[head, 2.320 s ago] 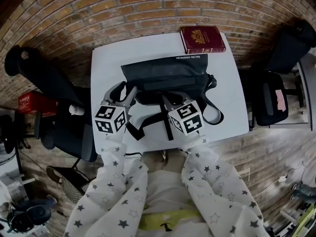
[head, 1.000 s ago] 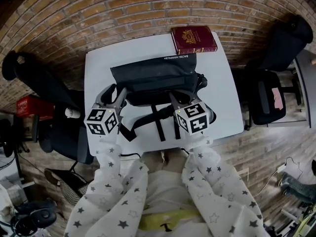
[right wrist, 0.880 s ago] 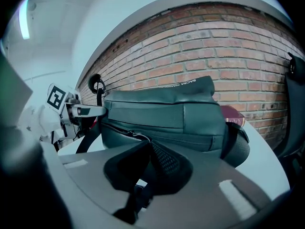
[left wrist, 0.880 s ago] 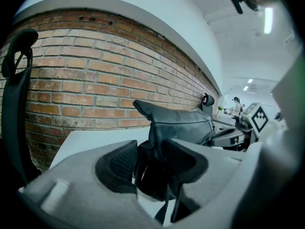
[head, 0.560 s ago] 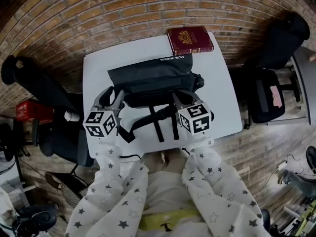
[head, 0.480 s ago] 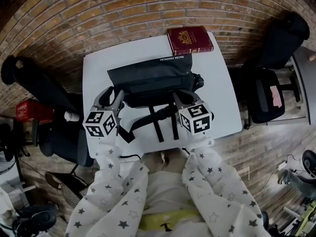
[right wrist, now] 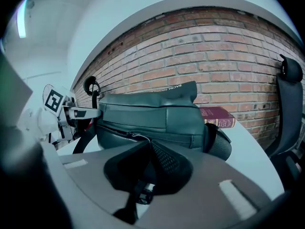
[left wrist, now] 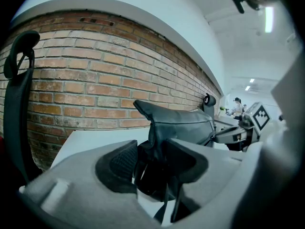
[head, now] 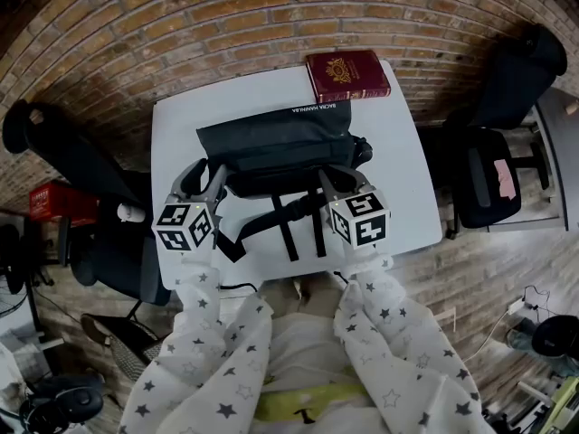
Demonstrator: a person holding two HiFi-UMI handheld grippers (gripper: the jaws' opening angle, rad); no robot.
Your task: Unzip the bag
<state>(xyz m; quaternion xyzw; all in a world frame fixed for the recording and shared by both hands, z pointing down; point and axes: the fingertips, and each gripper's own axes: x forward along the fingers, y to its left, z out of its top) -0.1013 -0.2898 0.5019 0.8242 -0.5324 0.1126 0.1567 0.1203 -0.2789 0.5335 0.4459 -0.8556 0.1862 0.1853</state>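
Note:
A black bag [head: 276, 143] lies across the middle of the white table [head: 181, 125], its straps [head: 294, 224] trailing toward me. My left gripper [head: 204, 177] is at the bag's left end. In the left gripper view the bag's folded end [left wrist: 181, 123] fills the gap between the jaws of that gripper [left wrist: 151, 159], which is shut on it. My right gripper [head: 339, 181] sits at the front of the bag, right of centre. The right gripper view has this gripper [right wrist: 147, 149] nearly closed on the zipper pull, whose thin cord runs from the zipper line [right wrist: 121, 133] into the jaws.
A maroon book [head: 346, 74] lies at the table's far edge behind the bag, also in the right gripper view [right wrist: 217, 116]. Black office chairs stand left [head: 81, 165] and right [head: 507, 143] of the table. A brick wall rises behind it.
Since the earliest frame the right gripper has slid rightward along the bag's front, away from the left gripper. In the last half second it barely shifts. The left gripper holds still.

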